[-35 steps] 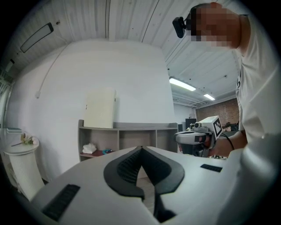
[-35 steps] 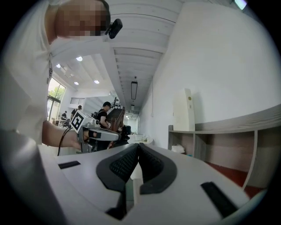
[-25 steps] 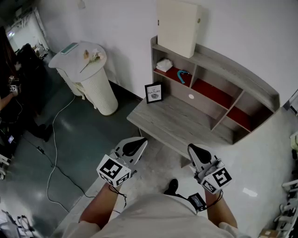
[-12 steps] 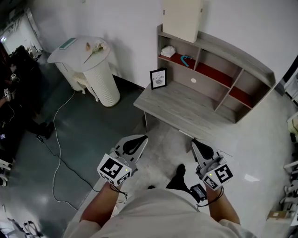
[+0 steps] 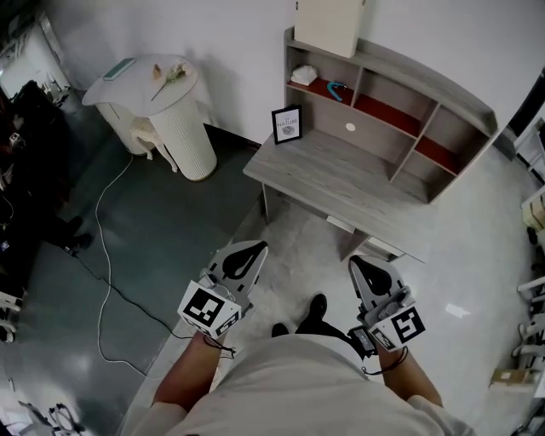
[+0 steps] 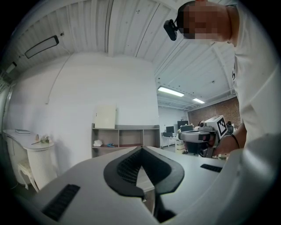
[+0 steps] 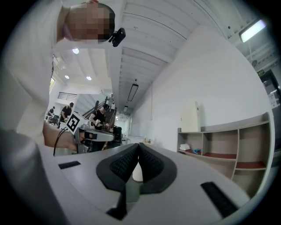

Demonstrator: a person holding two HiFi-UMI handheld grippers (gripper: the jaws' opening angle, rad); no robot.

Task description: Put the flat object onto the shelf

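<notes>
A flat cream board (image 5: 330,25) stands upright on top of the grey shelf unit (image 5: 400,68), leaning on the wall. A small framed picture (image 5: 287,124) stands on the desk (image 5: 341,183) below the shelf. Both grippers hover low in the head view, well short of the desk and over the floor. My left gripper (image 5: 249,252) is shut with nothing in it, and my right gripper (image 5: 368,264) is shut and empty too. In the left gripper view the board (image 6: 105,117) and shelf (image 6: 127,137) lie far ahead beyond the closed pads (image 6: 131,165).
A white wicker stand (image 5: 183,140) with a flower on its round top is left of the desk. A white cable (image 5: 102,255) snakes over the dark floor. The shelf's red compartments hold a white cloth (image 5: 303,75) and a blue thing (image 5: 336,88). Someone's shoes (image 5: 315,308) show between the grippers.
The view has drawn back from the desk, which now sits smaller and higher in the head view. Both grippers keep their places, shut.
</notes>
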